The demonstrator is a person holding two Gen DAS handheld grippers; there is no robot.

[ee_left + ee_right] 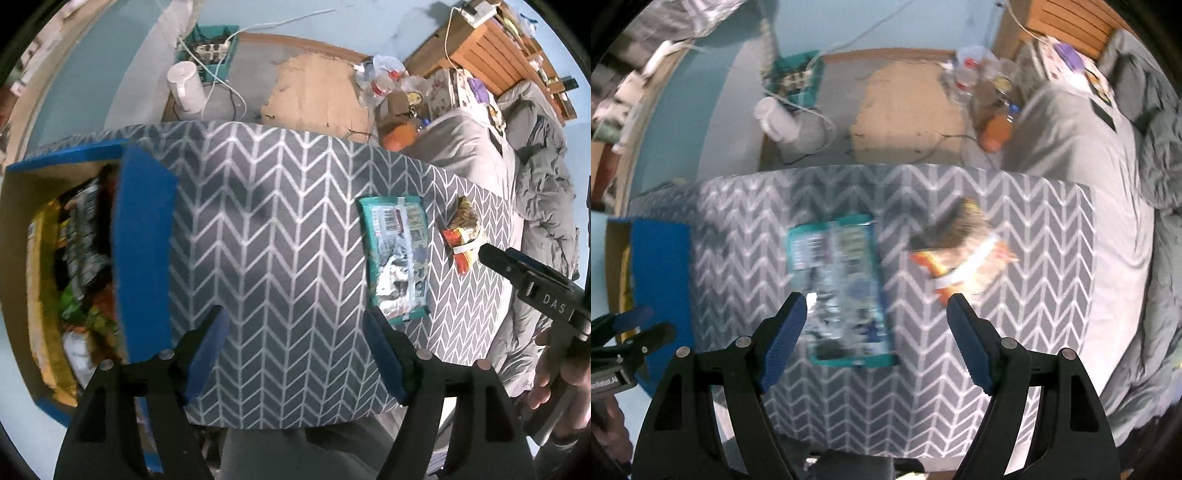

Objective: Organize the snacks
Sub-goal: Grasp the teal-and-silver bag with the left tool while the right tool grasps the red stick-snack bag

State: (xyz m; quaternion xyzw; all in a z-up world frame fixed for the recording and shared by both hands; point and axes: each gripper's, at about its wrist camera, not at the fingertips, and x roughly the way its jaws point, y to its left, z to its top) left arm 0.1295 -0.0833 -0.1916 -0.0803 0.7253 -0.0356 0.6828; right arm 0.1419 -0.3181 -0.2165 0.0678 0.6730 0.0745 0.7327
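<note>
Left hand-held gripper (295,343) spread wide over bare bench (277,221), nothing between fingers. Teal snack packet (397,254) lying flat just right of it; orange packet (463,236) farther right. Right hand-held gripper (877,332) likewise wide, empty, above teal packet's near end.

Chevron table (280,206): box (146,236), 2 packets (397,254)
</note>
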